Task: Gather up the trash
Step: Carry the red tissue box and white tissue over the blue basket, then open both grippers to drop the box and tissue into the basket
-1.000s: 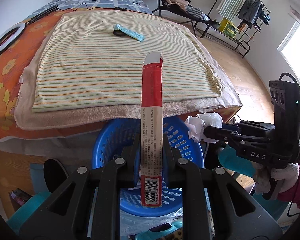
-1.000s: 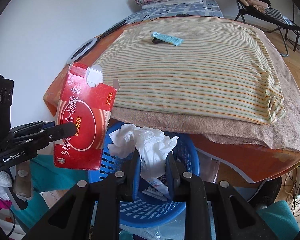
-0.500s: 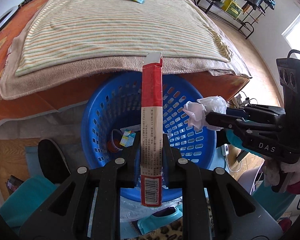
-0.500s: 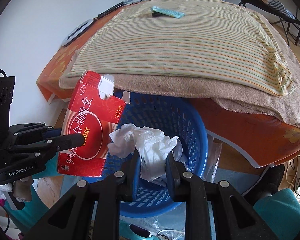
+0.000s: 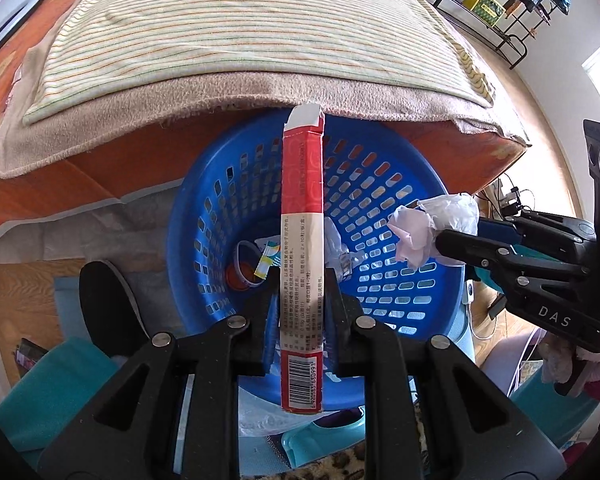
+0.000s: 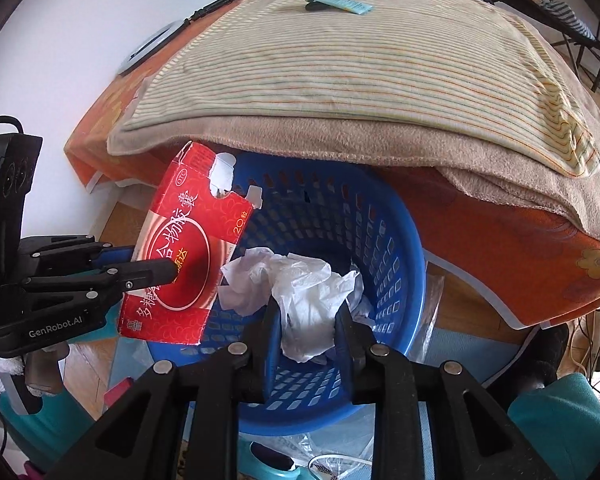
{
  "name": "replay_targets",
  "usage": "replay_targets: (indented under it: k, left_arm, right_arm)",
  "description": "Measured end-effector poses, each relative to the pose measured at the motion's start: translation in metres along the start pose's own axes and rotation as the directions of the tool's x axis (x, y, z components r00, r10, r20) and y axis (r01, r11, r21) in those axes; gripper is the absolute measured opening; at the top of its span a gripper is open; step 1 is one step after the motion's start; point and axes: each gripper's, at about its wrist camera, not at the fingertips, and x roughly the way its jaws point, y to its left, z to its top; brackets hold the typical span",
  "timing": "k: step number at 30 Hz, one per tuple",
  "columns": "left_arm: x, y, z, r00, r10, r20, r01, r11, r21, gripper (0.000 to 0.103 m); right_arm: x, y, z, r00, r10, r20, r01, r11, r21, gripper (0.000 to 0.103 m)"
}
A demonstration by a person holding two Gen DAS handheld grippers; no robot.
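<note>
A blue perforated basket (image 5: 384, 184) stands on the floor against the bed's edge. My left gripper (image 5: 302, 280) is shut on a flat red medicine box (image 5: 302, 184), held edge-on over the basket's opening. In the right wrist view the red box (image 6: 188, 252) hangs over the basket's (image 6: 400, 248) left rim in the left gripper (image 6: 156, 268). My right gripper (image 6: 306, 320) has a crumpled white tissue (image 6: 300, 288) between its pads above the basket. Its jaws are opening and the pads still touch the tissue. Seen from the left wrist, the tissue (image 5: 436, 224) hangs over the right rim.
Inside the basket lie an orange cap (image 5: 240, 276), a wrapper (image 5: 268, 258) and crumpled paper. A striped cloth (image 6: 360, 64) covers the bed, with a teal tube (image 6: 340, 2) far back. A black shoe (image 5: 108, 308) sits left of the basket. A clothes rack (image 5: 500, 4) stands at the far right.
Both grippers have sunk toward the basket and tilted downward. The box and the tissue have come from level with the bed's edge to over the basket's opening.
</note>
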Motion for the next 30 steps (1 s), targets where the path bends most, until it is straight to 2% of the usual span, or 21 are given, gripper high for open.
replay_targets:
  k: [5, 9, 11, 12, 13, 14, 15, 25, 28, 30]
  left_arm:
    - [0.003, -0.002, 0.002, 1.000, 0.012, -0.007, -0.012, 1.000, 0.002, 0.017]
    - [0.005, -0.003, 0.003, 1.000, 0.020, -0.009, -0.020, 1.000, 0.003, 0.022]
    - [0.005, -0.004, 0.003, 1.000, 0.024, -0.010, -0.024, 1.000, 0.006, 0.023]
    - [0.005, -0.004, 0.003, 1.000, 0.026, -0.011, -0.026, 1.000, 0.007, 0.024]
    - [0.005, -0.004, 0.003, 1.000, 0.028, -0.010, -0.028, 1.000, 0.006, 0.030]
    - [0.005, -0.004, 0.003, 1.000, 0.029, -0.006, -0.029, 1.000, 0.005, 0.038]
    - [0.004, -0.004, 0.003, 0.999, 0.032, -0.001, -0.032, 0.999, 0.005, 0.040]
    - [-0.004, -0.005, 0.007, 0.998, 0.054, 0.026, -0.054, 0.998, 0.020, 0.042]
    - [-0.010, -0.005, 0.010, 0.997, 0.061, 0.050, -0.063, 0.998, 0.021, 0.057]
    - [-0.014, -0.005, 0.013, 0.996, 0.066, 0.064, -0.067, 0.997, 0.022, 0.057]
  right_arm:
    - [0.002, 0.001, -0.002, 1.000, -0.006, -0.004, 0.006, 1.000, -0.003, 0.027]
    - [0.003, 0.001, -0.002, 1.000, -0.014, -0.004, 0.014, 1.000, -0.006, 0.031]
    - [0.003, 0.001, -0.002, 1.000, -0.020, -0.002, 0.020, 1.000, -0.007, 0.046]
    - [0.002, 0.000, -0.003, 1.000, -0.022, 0.001, 0.022, 1.000, -0.008, 0.049]
    - [0.001, 0.000, -0.003, 1.000, -0.025, 0.003, 0.025, 1.000, -0.009, 0.053]
    - [0.002, 0.001, -0.003, 1.000, -0.027, 0.004, 0.027, 1.000, -0.010, 0.055]
    - [0.002, 0.001, -0.002, 1.000, -0.029, 0.004, 0.029, 1.000, -0.010, 0.056]
    - [-0.002, -0.003, -0.002, 0.999, -0.048, 0.009, 0.048, 0.999, 0.007, 0.076]
    - [-0.005, -0.005, 0.001, 0.998, -0.056, 0.018, 0.056, 0.998, 0.016, 0.081]
    - [-0.006, -0.005, 0.003, 0.998, -0.063, 0.024, 0.063, 0.998, 0.015, 0.083]
